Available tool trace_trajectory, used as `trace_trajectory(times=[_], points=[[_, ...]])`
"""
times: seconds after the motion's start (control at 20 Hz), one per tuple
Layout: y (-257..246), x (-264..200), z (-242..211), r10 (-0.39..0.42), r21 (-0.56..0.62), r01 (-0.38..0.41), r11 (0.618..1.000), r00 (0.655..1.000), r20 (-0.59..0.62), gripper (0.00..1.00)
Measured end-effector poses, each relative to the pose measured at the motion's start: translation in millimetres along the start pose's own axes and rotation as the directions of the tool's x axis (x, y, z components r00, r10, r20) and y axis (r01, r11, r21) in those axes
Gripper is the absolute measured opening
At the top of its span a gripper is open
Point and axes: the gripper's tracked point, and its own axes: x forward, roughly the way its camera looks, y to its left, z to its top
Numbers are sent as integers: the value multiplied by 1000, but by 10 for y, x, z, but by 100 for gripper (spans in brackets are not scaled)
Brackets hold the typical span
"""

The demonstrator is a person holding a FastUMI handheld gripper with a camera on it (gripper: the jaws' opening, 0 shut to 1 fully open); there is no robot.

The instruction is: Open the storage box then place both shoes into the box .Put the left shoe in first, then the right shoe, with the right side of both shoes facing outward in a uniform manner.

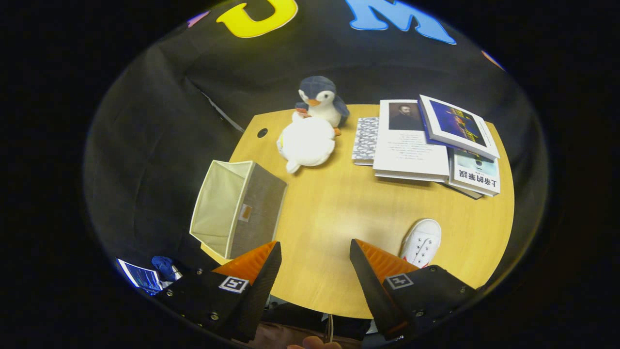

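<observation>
The light wooden worktop [334, 213] is carrying everything, and the claw [315, 271] is hovering above its near edge with its fingers spread wide and nothing between them. Judging by this, the task is sitting at its opening stage: no shoe is in the box yet.

The beige fabric storage box [237, 208] is lying tipped on its side at the worktop's left edge, just beyond the left finger, its open mouth facing away from the worktop's middle; the lining on show is looking empty. Beyond the fingers, a stack of white-covered books [431, 145] is resting far right, a white plush toy [306, 143] is lying mid-back with a grey-and-white penguin toy [319, 102] touching it behind.

The white lace-up canvas shoe [421, 242] is sitting just past the right finger, partly hidden. Whether it is the left one I cannot tell, so the next move is calling for checking that before closing on it.
</observation>
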Motion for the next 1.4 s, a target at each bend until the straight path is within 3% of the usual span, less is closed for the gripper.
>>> trace_trajectory(times=[0.15,0.8,1.1,1.4], points=[[-426,55,-147,-55,47,53,997,998,24,87],[-1752,288,-1116,-172,251,197,948,978,-118,88],[-2025,491,-1432,-180,273,232,934,963,-201,88],[-2166,726,-1605,-210,219,272,937,940,-268,88]])
